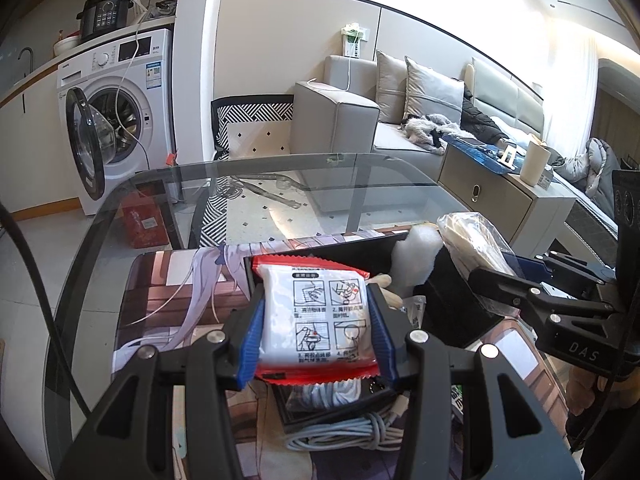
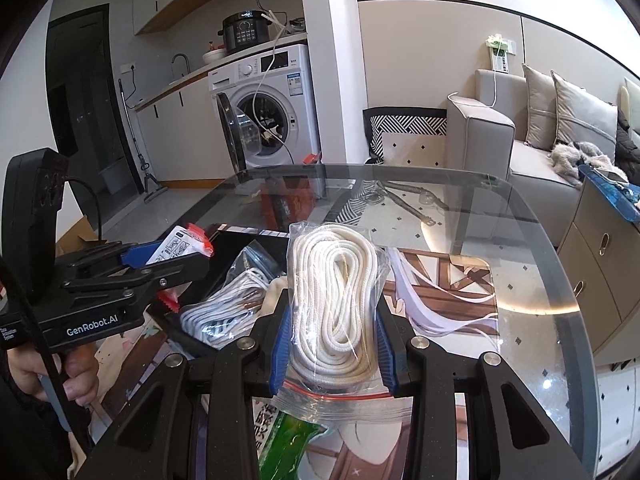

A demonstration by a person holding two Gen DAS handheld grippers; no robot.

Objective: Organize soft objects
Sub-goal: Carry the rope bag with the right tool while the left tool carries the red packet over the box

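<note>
Left wrist view: the left gripper (image 1: 316, 320) is clenched on a white packet (image 1: 316, 320) with red crimped ends and printed instruction panels; the blue pads (image 1: 252, 336) press its two long sides, so the jaws stand partly apart at the packet's width. The packet is held above a black bin (image 1: 460, 304) that sits on a printed mat (image 1: 168, 292) on the glass desk (image 1: 280, 184). Under the packet lie a bagged white cord and, nearer the camera, a coiled grey cable (image 1: 352, 432). A white plush (image 1: 416, 256) leans at the bin's far rim. At the right edge the right gripper (image 1: 492, 276) comes in side-on, carrying a clear bag (image 1: 476, 240); a hand shows below it.

Right wrist view: the right gripper (image 2: 334, 344) grasps a clear zip bag of coiled white rope (image 2: 336, 300), the pads squeezing the bag's lower part from both sides and the jaws fairly narrow. The bag stands upright over the mat (image 2: 448, 280), just right of the bin (image 2: 236, 248). Inside the bin lies another bagged cord (image 2: 228, 308). A green packet (image 2: 288, 440) lies on the mat below the gripper. At the left, the left gripper (image 2: 160, 256) holds the packet (image 2: 180, 244) over the bin's left side, a hand (image 2: 68, 372) around its handle
</note>
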